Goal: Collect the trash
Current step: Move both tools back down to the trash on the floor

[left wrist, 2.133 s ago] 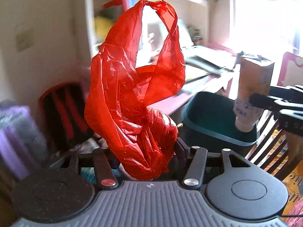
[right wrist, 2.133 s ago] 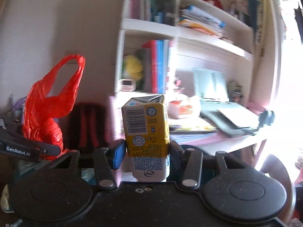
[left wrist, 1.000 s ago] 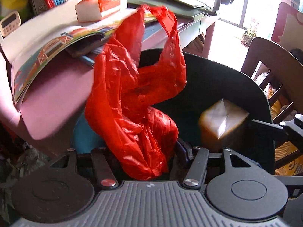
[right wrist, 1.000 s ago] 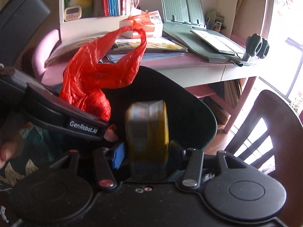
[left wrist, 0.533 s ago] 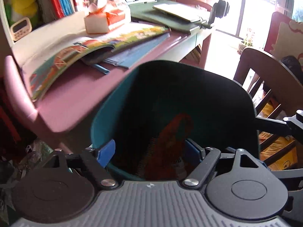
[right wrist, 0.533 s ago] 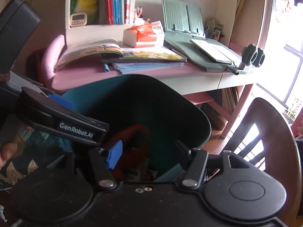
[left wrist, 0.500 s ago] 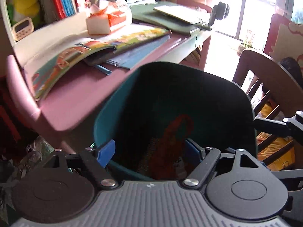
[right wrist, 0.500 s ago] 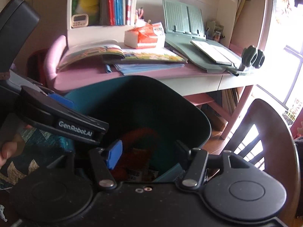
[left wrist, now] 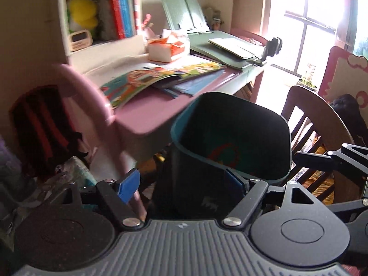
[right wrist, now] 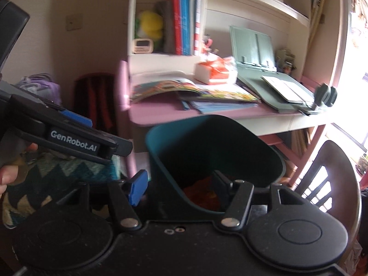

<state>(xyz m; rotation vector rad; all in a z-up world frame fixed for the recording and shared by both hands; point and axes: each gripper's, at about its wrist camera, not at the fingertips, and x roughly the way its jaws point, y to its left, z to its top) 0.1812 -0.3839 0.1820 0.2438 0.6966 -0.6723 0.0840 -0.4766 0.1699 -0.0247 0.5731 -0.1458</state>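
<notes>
A dark teal trash bin (left wrist: 232, 124) stands beside the pink desk; it also shows in the right wrist view (right wrist: 214, 142). The red plastic bag (left wrist: 224, 153) lies inside it, a patch of it showing in the right wrist view (right wrist: 200, 189). The milk carton is hidden in the bin. My left gripper (left wrist: 181, 184) is open and empty, just before the bin's near wall. My right gripper (right wrist: 179, 186) is open and empty over the bin's near rim. The left gripper also shows at the left of the right wrist view (right wrist: 76, 138).
A pink desk (left wrist: 147, 101) holds picture books (left wrist: 161, 76), a tissue box (left wrist: 168, 48) and a green book stand (left wrist: 184, 11). A wooden chair (left wrist: 315, 117) stands right of the bin. A red-black backpack (left wrist: 43, 126) leans at left. A patterned quilt (right wrist: 57, 179) lies low left.
Both grippers have let go: the red bag and the milk carton dropped into the bin. Since then both grippers have pulled back and tilted up, so the bin looks smaller and farther.
</notes>
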